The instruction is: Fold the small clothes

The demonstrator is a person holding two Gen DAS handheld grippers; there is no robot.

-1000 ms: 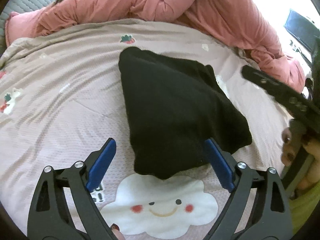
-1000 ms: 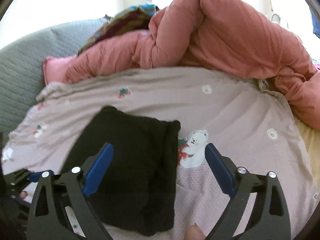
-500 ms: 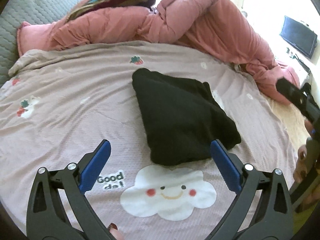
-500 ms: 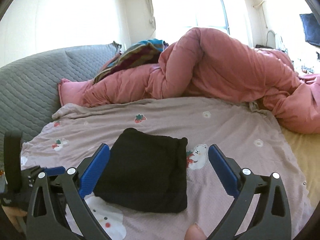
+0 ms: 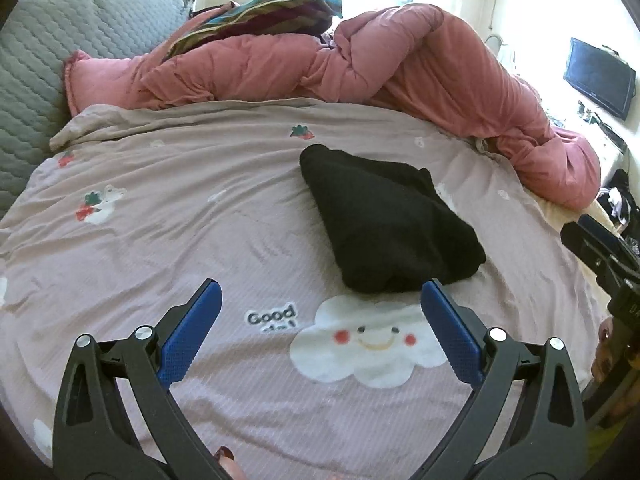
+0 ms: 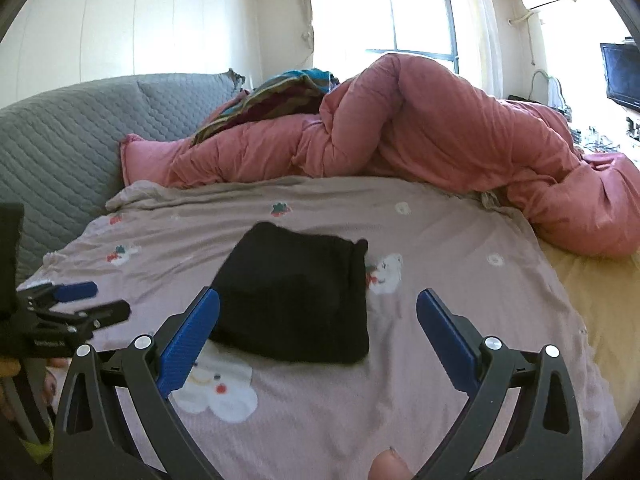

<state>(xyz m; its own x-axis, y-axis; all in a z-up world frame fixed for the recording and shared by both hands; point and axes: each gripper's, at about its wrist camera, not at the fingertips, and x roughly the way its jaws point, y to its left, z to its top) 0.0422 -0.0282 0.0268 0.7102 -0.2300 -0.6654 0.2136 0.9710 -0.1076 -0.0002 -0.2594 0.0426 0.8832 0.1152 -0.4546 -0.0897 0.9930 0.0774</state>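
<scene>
My left gripper (image 5: 320, 322) hangs with its jaws spread wide and nothing between them; my right gripper (image 6: 318, 330) is the same, wide and empty, raised above the bedspread (image 5: 168, 240). The black garment (image 5: 384, 220) lies as a compact bundle on the bedspread just ahead of both, near the cloud print (image 5: 370, 346), touched by neither. I judge the fold looks done, so the job now is to clear away without dragging a fingertip across the cloth; if an edge needs squaring, I would come in low and pinch 1 corner only. I cannot make out its layers, since black swallows every crease. The pink duvet (image 6: 440, 128) hides the far side of the bed, and the right gripper is cut off at the left view's edge.
</scene>
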